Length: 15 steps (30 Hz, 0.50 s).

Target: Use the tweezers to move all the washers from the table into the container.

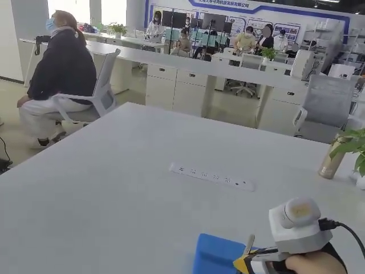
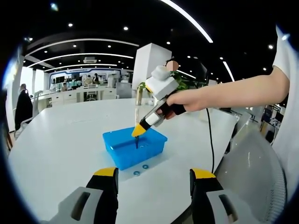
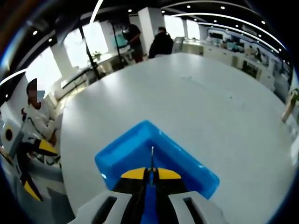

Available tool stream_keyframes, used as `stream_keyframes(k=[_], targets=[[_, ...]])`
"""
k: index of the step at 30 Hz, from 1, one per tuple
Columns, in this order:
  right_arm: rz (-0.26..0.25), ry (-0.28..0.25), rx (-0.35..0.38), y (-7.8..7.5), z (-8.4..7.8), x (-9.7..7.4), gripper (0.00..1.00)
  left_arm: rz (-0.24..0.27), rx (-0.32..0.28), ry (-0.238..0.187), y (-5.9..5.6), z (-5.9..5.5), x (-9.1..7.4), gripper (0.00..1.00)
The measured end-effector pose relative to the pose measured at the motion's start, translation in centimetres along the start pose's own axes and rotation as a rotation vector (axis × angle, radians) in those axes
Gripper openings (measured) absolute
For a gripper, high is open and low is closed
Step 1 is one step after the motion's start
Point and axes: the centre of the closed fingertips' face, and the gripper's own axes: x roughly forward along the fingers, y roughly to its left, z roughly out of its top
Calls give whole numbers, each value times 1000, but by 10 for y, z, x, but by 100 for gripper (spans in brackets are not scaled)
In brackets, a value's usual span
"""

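Pale table [image 1: 114, 188]; right fingers [image 3: 135, 173] clamp thin tweezers [image 3: 152, 161] over the blue container [image 3: 122, 153], left fingers [image 2: 106, 171] apart

the table [image 1: 114, 194] has a smooth, matt, pale grey top with a soft sheen where light falls on it. the container [image 2: 122, 156] is bright blue plastic, smooth and faintly glossy along its rim. the tweezers [image 3: 152, 161] look like thin bare metal, dull grey. the washers [image 2: 136, 173] are small blue rings, too small to tell their material. the right tool [image 3: 151, 173] has matt yellow tips on black jaws and a smooth off-white plastic shell. the left tool [image 2: 154, 175] has the same yellow and black, with grey plastic behind. the power strip [image 1: 212, 176] is white plastic. the bottle [image 1: 332, 158] looks like brushed, bronze-toned metal.
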Motion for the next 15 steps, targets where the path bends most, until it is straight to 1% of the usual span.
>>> stream_keyframes(k=[9, 15], targets=[[2, -11, 1, 1, 2, -2, 3, 4, 0, 0, 1, 0, 0, 61], [10, -57, -4, 11, 10, -12, 3, 6, 4, 3, 1, 0, 0, 60]])
